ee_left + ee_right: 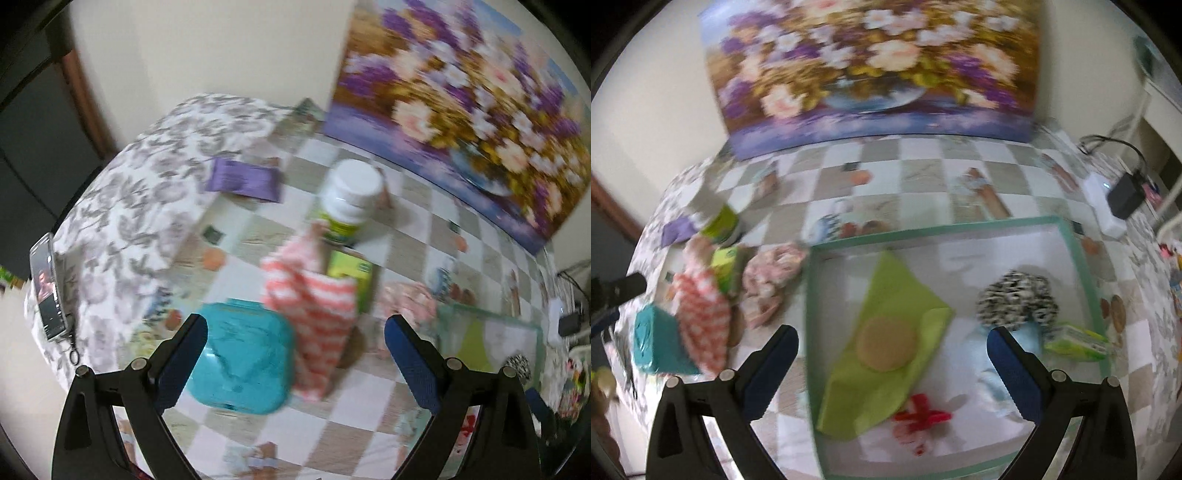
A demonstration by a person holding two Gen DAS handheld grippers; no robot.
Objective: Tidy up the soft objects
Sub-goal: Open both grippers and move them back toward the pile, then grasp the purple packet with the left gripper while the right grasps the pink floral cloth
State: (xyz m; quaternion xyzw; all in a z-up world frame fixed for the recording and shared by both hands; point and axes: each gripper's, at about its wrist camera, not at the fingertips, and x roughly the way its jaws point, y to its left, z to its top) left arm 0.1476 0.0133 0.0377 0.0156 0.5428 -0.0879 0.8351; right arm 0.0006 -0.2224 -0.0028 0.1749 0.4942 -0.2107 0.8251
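Both frames motion-blurred. Left gripper (295, 343) hovering with jaws spread wide and nothing between them, above a teal container (242, 356) and a coral-and-white striped cloth (314, 314) lying on the checkered tablecloth (406, 206). Striped cloth touching the teal container on one side and a green box (349, 275) on the other, with a white-capped bottle (349, 197) standing just behind. Purple packet (243, 179) farther back, near a leaf-patterned pillow (147, 177) carrying a phone (50, 291) at its edge. Right gripper (892, 350) likewise spread apart and empty, hanging over a green-rimmed tray (1082, 258). In the tray: a lime-green cloth (897, 288) with a round tan pad (886, 343) on top, a black-and-white scrunchie (1015, 299), a light blue soft item (991, 384) partly hidden by the right finger, a small green packet (1078, 341) and a red-and-white piece (921, 415), too blurred to identify. Pink scrunchie (770, 280) outside the tray, just beside its left rim. Flower painting (871, 70) leaning against the wall behind.
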